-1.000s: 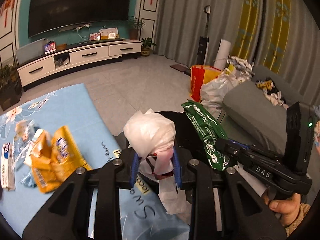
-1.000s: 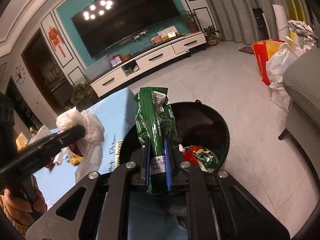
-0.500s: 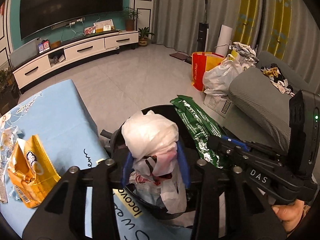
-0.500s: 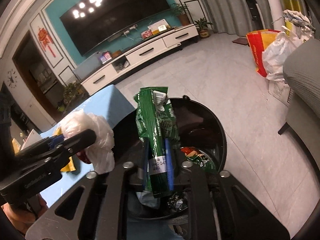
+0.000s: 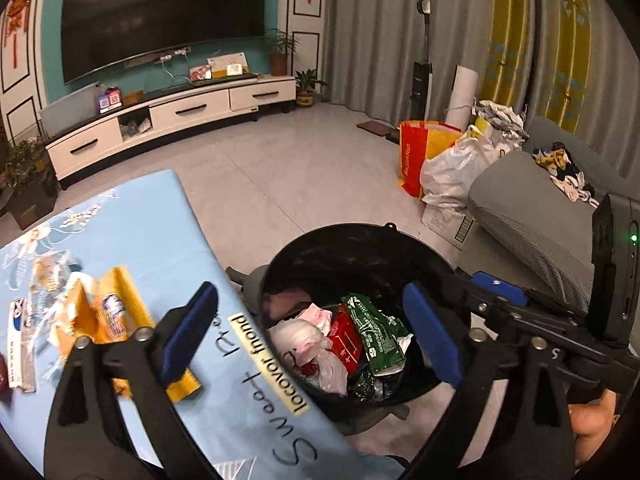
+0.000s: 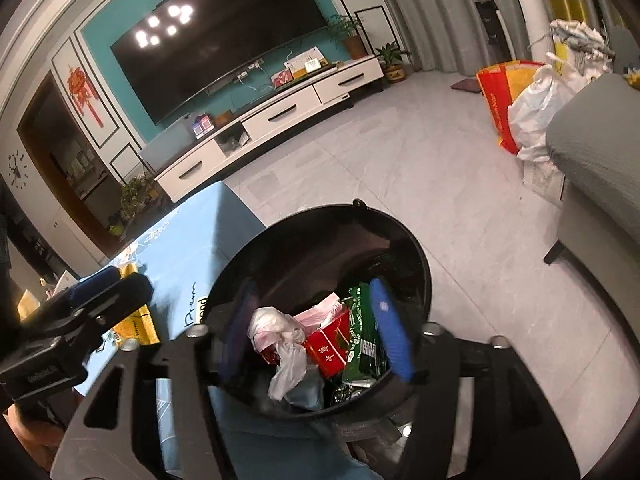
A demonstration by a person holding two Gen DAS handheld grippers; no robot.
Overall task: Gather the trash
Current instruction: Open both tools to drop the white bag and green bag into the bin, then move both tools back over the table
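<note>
Beside the blue-clothed table (image 5: 168,240), both grippers' jaws, just opening, are hanging empty over the bin (image 5: 320,248), while the light, crinkly yellow wrapper (image 5: 112,312) is awaiting an edge pinch.

In the right wrist view the right claw (image 6: 316,336) has 1 finger (image 6: 236,336) smeared by motion blur, its edges lost against the black bin (image 6: 416,256). The bin's near rim is hidden behind the claw's frame in both views. Under the white plastic bag (image 6: 286,344) and the green wrapper (image 6: 360,344), the deeper trash cannot be told apart. The print on the red packet (image 6: 328,350) is too small to read. On the desk (image 5: 168,240), the wrappers at the left edge are blurred and cut off. The person's hand (image 5: 592,432) is mostly cropped at the lower right.
</note>
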